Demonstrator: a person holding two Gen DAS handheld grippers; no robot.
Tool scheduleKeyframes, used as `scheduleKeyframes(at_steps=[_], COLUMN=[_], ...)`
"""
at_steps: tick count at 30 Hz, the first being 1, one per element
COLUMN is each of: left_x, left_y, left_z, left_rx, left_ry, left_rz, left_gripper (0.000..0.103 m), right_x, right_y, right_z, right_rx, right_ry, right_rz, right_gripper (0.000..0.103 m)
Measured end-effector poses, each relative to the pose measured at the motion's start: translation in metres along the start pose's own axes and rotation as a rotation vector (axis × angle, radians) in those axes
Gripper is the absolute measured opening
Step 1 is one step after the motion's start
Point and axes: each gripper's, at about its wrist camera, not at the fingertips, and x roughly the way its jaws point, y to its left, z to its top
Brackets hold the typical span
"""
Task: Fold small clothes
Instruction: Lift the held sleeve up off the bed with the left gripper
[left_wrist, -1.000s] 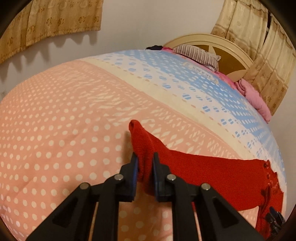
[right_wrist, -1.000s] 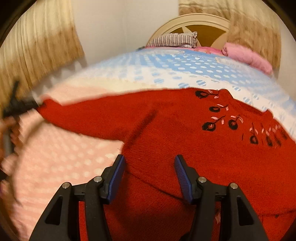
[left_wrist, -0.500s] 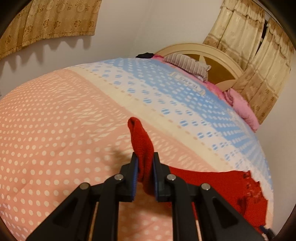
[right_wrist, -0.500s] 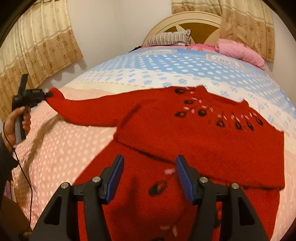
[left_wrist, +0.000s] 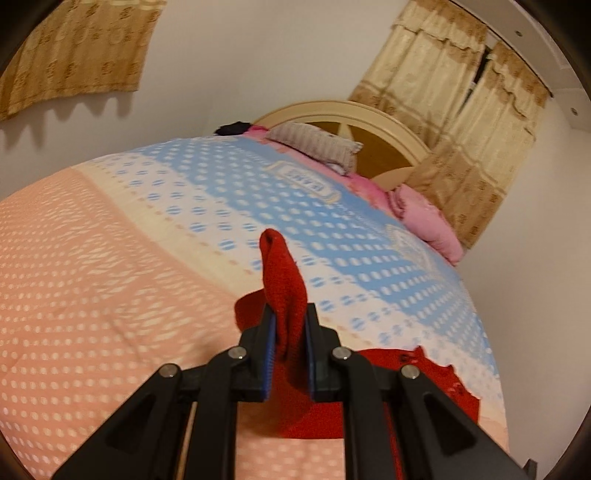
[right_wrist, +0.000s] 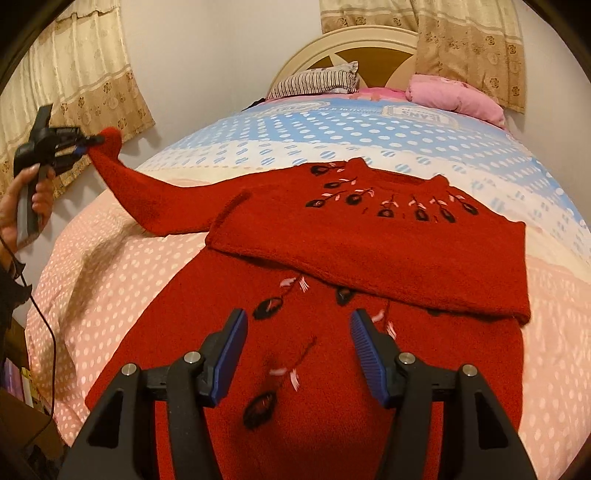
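A red knit sweater (right_wrist: 332, 236) with black and pink flower embroidery lies on the bed, its right sleeve folded across the chest. My left gripper (left_wrist: 289, 325) is shut on the cuff of the left sleeve (left_wrist: 282, 273) and holds it lifted above the bed; the right wrist view shows it at the far left (right_wrist: 86, 142) with the sleeve (right_wrist: 147, 192) stretched up from the sweater body. My right gripper (right_wrist: 299, 350) is open and empty, hovering above the sweater's lower front.
The bed has a pink, cream and blue dotted quilt (right_wrist: 369, 129). A striped pillow (right_wrist: 314, 79) and a pink pillow (right_wrist: 454, 96) lie by the cream headboard (right_wrist: 354, 40). Curtains hang on both sides. A cardboard box (right_wrist: 22, 424) stands by the bed's left edge.
My left gripper has lifted the sleeve cuff higher off the bed. My right gripper has drawn back from the sweater and stays open.
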Motion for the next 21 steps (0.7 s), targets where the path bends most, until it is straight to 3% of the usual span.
scheduleKeyframes(at_steps=[11, 21], left_x=[0.009, 0.009], left_y=[-0.078, -0.154], left_z=[-0.006, -0.012], left_rx=[-0.021, 0.080], left_ry=[0.020, 0.014], left_rz=[-0.108, -0.190], left_gripper=[0.015, 0.015], right_x=[-0.024, -0.034], right_y=[-0.008, -0.029], right_z=[-0.030, -0.054], right_rx=[0.001, 0.050], right_ry=[-0.012, -0.008], right_rz=[-0.003, -0.026], right_gripper=[0.059, 0.059])
